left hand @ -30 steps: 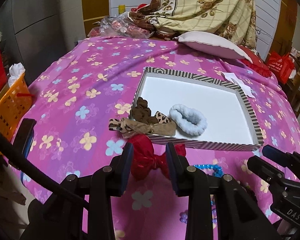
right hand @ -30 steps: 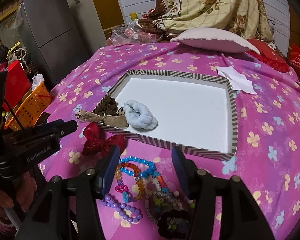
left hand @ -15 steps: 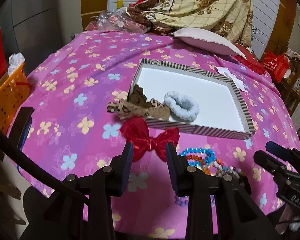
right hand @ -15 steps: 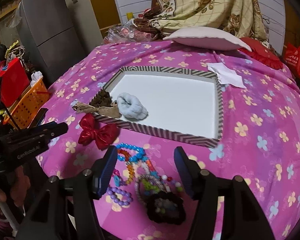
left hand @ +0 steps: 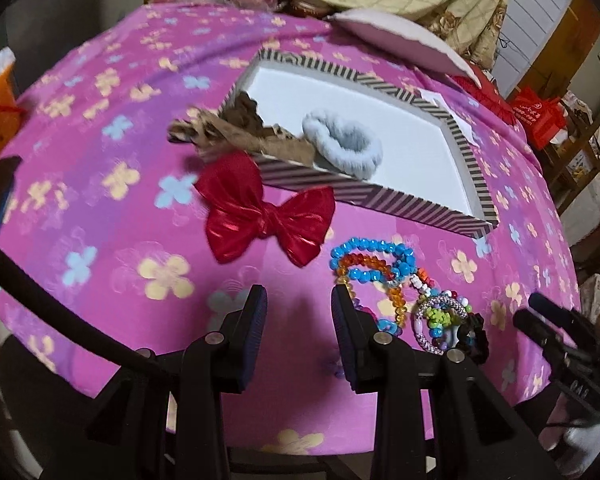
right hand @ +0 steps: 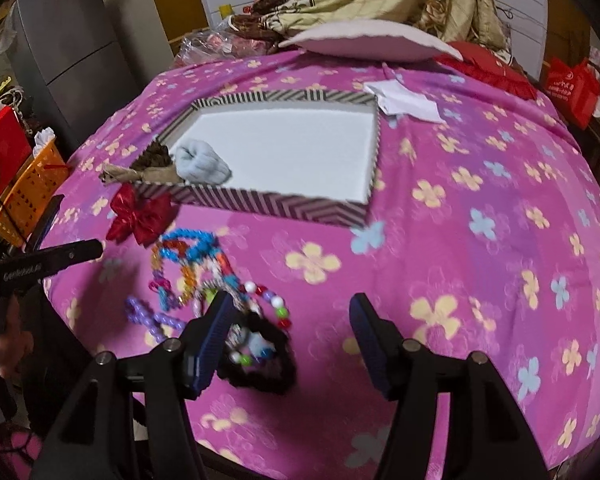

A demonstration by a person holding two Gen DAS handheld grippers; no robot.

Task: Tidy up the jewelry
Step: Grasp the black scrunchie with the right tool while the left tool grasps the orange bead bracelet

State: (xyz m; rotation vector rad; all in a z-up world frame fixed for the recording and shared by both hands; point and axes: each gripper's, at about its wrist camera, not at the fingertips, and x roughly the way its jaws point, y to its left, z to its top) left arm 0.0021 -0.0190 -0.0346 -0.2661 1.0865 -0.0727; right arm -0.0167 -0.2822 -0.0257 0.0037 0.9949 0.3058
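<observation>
Pink floral cloth [right hand: 480, 184] carries the striped tray [right hand: 300, 208], holding a blue scrunchie [left hand: 342, 146]. Red bow [left hand: 266, 216] lies just outside the tray's near wall; bead bracelets [left hand: 380, 268] beside it. Only the right view shows the grey cabinet [right hand: 72, 48]. Left gripper [left hand: 299, 312] and right gripper [right hand: 292, 320] both stand released, nothing between the fingers.

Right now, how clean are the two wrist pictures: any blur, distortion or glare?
Left wrist view: fisheye bends the striped shallow box; the leopard-print fabric bow is motion-smeared; the shiny red satin bow shows glare. Right wrist view: the tangle of coloured bead bracelets is blurred; warm, dim light; dark corners.
</observation>
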